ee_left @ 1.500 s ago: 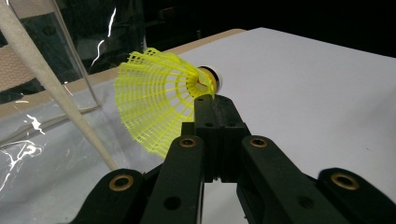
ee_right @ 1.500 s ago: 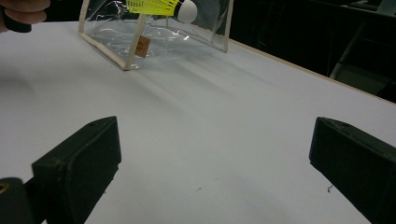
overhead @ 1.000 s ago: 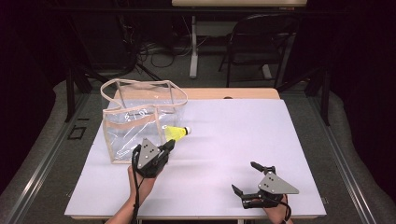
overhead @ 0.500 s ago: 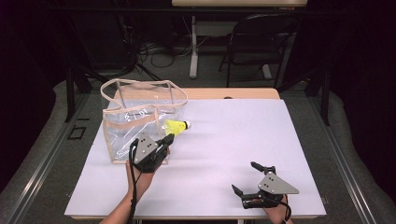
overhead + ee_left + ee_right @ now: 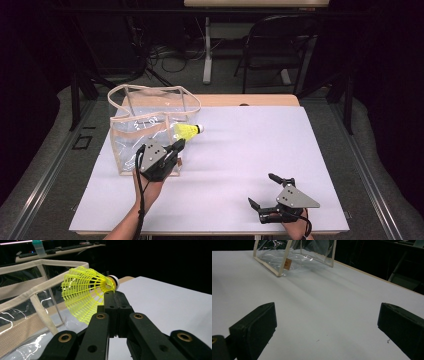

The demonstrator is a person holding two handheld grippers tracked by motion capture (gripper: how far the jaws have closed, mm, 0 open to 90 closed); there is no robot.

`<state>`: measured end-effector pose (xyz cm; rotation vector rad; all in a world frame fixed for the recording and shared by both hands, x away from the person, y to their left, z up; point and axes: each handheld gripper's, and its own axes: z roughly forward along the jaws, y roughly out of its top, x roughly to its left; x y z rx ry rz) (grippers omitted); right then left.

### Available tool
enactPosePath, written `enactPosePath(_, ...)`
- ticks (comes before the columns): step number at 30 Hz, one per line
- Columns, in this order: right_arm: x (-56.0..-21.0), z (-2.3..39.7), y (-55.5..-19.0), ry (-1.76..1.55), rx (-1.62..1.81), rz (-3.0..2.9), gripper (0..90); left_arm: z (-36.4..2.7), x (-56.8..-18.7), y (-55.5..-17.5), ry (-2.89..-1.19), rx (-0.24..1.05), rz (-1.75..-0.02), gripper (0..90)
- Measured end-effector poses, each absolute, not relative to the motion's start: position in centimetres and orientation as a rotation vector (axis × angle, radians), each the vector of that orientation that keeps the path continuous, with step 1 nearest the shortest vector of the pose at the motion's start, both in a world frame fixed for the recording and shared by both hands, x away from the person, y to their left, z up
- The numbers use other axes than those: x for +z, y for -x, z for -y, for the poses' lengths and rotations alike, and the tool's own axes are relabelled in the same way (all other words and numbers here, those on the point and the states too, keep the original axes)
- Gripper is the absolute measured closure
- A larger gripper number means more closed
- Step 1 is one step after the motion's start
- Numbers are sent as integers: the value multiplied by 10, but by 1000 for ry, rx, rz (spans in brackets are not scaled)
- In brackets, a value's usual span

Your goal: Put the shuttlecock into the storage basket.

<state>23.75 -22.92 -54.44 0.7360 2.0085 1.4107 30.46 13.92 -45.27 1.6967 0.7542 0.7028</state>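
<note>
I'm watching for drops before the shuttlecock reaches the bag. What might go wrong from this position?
1. The left gripper pinches the yellow shuttlecock only at the edge of its skirt near the cork, so it may twist or slip out.
2. The clear bag looks soft, with its beige rim close beside the skirt; the skirt may catch there or push the bag over.
3. The right gripper sits open, far from the bag, so nothing steadies it.
</note>
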Motion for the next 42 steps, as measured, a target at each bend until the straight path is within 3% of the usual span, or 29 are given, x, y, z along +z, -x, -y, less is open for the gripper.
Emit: enactPosePath(42, -545, 229, -238, -744, 1412, -2008, 18, -139, -430, -315, -1685, 725, -719, 900)
